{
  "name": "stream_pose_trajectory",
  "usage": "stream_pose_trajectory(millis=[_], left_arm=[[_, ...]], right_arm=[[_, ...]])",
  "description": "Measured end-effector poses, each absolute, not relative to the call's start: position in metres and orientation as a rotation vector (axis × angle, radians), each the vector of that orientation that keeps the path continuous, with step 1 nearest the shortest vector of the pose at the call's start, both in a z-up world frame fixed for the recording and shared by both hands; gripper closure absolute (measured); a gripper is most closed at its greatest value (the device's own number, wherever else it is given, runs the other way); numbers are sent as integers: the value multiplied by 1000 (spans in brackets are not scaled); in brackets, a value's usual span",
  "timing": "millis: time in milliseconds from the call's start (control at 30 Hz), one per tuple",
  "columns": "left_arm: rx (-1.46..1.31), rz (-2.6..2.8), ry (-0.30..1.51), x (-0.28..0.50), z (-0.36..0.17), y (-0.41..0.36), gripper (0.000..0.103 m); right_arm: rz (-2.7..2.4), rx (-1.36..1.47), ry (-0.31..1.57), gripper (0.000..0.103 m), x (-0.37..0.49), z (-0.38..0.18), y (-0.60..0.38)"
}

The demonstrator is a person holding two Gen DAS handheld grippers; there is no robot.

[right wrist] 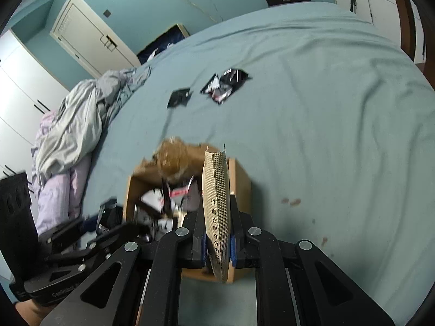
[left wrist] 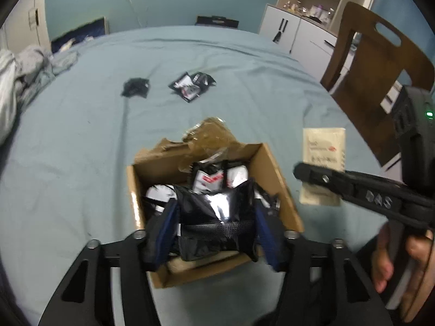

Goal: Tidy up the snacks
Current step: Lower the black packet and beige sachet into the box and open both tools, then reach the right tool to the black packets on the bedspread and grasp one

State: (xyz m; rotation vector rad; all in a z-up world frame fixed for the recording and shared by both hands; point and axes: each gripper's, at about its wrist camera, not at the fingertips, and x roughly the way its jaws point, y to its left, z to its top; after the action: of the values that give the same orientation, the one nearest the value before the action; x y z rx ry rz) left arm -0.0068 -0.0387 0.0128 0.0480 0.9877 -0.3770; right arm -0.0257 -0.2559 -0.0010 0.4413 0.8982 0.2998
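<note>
Cardboard box (left wrist: 274,179) sat on the blue-green bedsheet (left wrist: 81,163), flaps up, with black-and-white snack packets (left wrist: 214,179) inside.

Left gripper (left wrist: 217,231): both blue-padded fingers (left wrist: 165,228) were pressed against a glossy black snack packet (left wrist: 217,206), one on each side, holding it over the open box. In the left wrist view the box lay at 12 o'clock from the gripper, directly beyond the held packet.

Right gripper (right wrist: 217,244): its jaws were closed on a flat beige sachet (right wrist: 216,203) printed with Chinese characters, gripped edge-on and upright. In the right wrist view the sachet stood over the box's right-hand wall (right wrist: 239,179). In the left wrist view the same sachet (left wrist: 323,149) appeared at about 2 o'clock from the box, with the right gripper's arm (left wrist: 367,193) crossing its lower part.

Loose items: one small black packet (left wrist: 136,87) and a cluster of black-and-white packets (left wrist: 191,85) lay on the sheet beyond the box, at 11 and 12 o'clock, well apart from it. The two groups lay near each other but not touching.

Rumpled bedding (right wrist: 70,125) lay at 9 to 10 o'clock. A wooden chair (left wrist: 380,62) stood at 2 o'clock.
</note>
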Motion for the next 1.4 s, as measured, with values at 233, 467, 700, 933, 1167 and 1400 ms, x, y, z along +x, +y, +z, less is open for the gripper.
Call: stream_pose_trajectory(millis=[233, 467, 700, 933, 1167, 1400], left_arm=[[40, -294, 978, -7, 15, -21, 19], [-7, -206, 1012, 4, 11, 0, 18], [-69, -130, 1019, 13, 14, 25, 18], [-73, -100, 1026, 15, 12, 29, 18], [3, -86, 993, 11, 16, 23, 18], [40, -79, 976, 7, 20, 19, 18]], right_arm=[[321, 342, 903, 93, -20, 4, -235], [355, 297, 899, 93, -20, 6, -221], [414, 219, 872, 93, -25, 8, -204], [418, 178, 845, 77, -30, 7, -192], [425, 272, 798, 40, -36, 11, -205], [336, 218, 805, 40, -40, 13, -206]])
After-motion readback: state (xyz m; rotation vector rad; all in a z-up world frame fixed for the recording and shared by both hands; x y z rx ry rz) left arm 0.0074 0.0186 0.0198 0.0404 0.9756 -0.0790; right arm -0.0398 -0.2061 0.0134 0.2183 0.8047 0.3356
